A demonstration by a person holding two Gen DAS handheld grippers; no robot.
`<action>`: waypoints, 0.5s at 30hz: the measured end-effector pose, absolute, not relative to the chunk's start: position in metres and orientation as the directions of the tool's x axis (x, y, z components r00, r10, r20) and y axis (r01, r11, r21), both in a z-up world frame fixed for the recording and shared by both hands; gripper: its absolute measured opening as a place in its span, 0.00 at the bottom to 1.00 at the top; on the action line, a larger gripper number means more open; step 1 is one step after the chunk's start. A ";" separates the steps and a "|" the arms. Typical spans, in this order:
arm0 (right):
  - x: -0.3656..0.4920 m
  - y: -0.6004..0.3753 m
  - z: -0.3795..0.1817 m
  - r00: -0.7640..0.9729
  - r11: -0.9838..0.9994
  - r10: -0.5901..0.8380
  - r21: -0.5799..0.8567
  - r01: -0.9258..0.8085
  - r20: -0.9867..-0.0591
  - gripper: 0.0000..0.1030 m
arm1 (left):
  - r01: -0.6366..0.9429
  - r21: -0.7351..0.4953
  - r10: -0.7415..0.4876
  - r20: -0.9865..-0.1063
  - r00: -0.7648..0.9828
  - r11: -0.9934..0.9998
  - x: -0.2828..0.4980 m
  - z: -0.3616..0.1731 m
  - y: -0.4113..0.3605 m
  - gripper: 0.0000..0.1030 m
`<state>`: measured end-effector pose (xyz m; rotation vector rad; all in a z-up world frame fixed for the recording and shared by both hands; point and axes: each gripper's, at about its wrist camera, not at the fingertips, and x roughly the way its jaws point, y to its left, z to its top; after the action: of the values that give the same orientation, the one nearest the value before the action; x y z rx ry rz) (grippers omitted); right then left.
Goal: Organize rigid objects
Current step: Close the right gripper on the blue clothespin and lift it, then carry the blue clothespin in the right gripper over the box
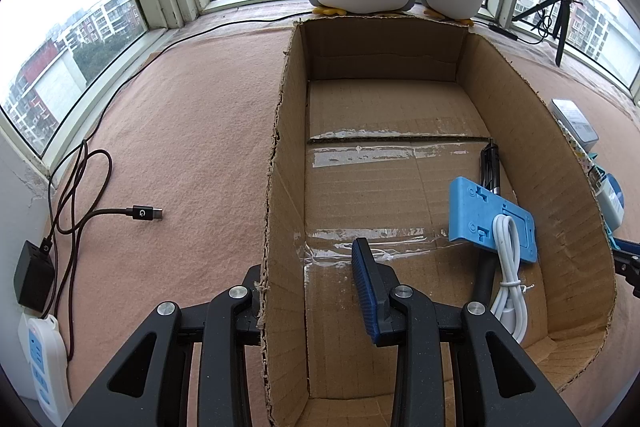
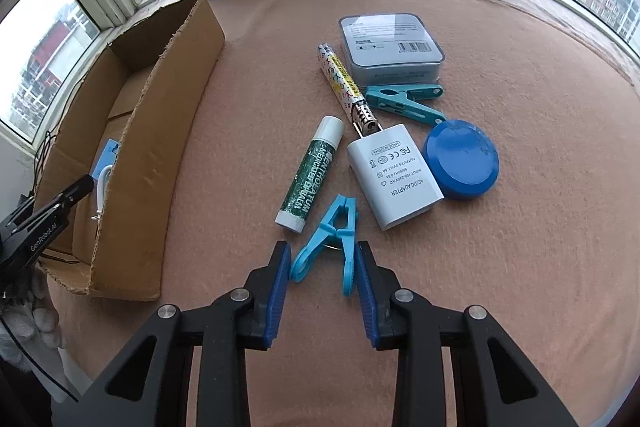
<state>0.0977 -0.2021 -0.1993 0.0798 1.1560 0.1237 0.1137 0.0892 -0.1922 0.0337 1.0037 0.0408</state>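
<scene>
Fuzzy matt pink felt mat, rough torn brown corrugated cardboard box with shiny clear tape, glossy light-blue plastic clothespin, smooth white plastic AC adapter.

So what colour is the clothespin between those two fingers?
Light blue clothespin, clearest in the right wrist view.

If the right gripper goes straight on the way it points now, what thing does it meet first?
Most likely the blue clothespin: it already lies between the fingers of the right gripper, on the pink cloth. The right pad seems to touch it. Just beyond lie the green balm tube and the white adapter.
</scene>
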 end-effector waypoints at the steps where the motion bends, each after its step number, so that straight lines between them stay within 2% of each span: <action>1: 0.096 -0.203 -0.198 0.401 0.990 0.141 0.130 -0.055 -0.905 0.28 | -0.019 0.047 0.050 -0.842 0.537 0.999 0.114 -0.192 0.089 0.33; 15: 0.074 -0.217 -0.169 0.453 0.982 0.180 0.183 -0.038 -0.873 0.28 | -0.018 0.048 0.051 -0.842 0.537 0.999 0.113 -0.192 0.089 0.33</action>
<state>0.0736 -0.2167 -0.1690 0.1436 1.0937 0.1355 0.1135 0.0891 -0.1922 0.0352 1.0036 0.0410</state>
